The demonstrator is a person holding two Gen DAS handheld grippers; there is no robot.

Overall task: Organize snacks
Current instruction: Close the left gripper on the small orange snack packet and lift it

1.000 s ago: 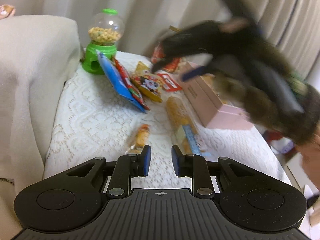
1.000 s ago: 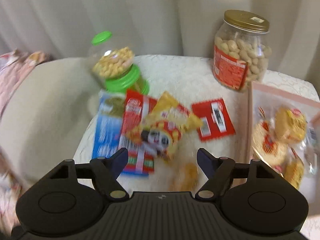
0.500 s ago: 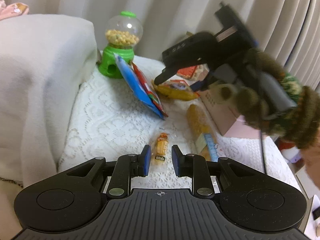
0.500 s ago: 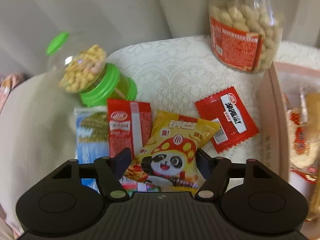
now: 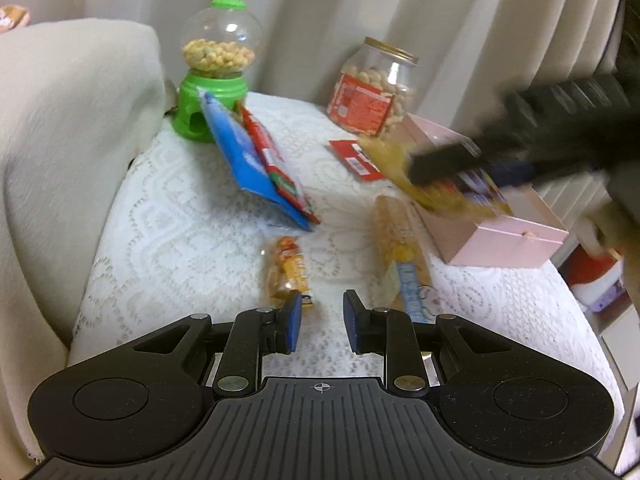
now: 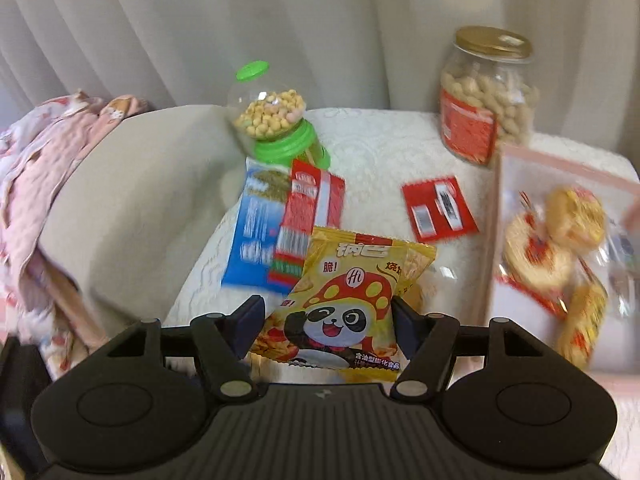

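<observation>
**Operator:** Carrying the panda snack bag (image 6: pixel 336 304) toward the pink box (image 5: pixel 516 236) now. What is the status?

**Supervisor:** You are holding the bag in the right tongs (image 6: pixel 326 322). The jaws have just been closing, and both pads are now pressing the bag's sides at about half opening. In the left wrist view the bag is passing, blurred, above the near wall of the box. The left tongs (image 5: pixel 320 318) are standing narrowly open and empty, hovering over the lace-covered desk (image 5: pixel 180 240) just behind the small orange packet (image 5: pixel 286 270).

**Operator:** What is likely to go wrong?

**Supervisor:** You are gripping a puffed, slippery bag by its edges only. A fast swing is likely to let it twist or slide out before it is over the box. The box is already holding several round cakes (image 6: pixel 552 240), so a bag released too near the wall may be resting on the rim and tipping back onto the desk.

**Operator:** Anything else nearby?

**Supervisor:** You are moving close to the peanut jar (image 5: pixel 370 88), which is standing just behind the box. A wide arc may be knocking it. The long biscuit sleeve (image 5: pixel 400 252) is lying just beside the box's near side, and the red sachet (image 6: pixel 440 208), the blue packet (image 5: pixel 244 160) and the red packet (image 5: pixel 276 164) leaning on the green dispenser (image 5: pixel 212 76) are still waiting on the desk.
</observation>
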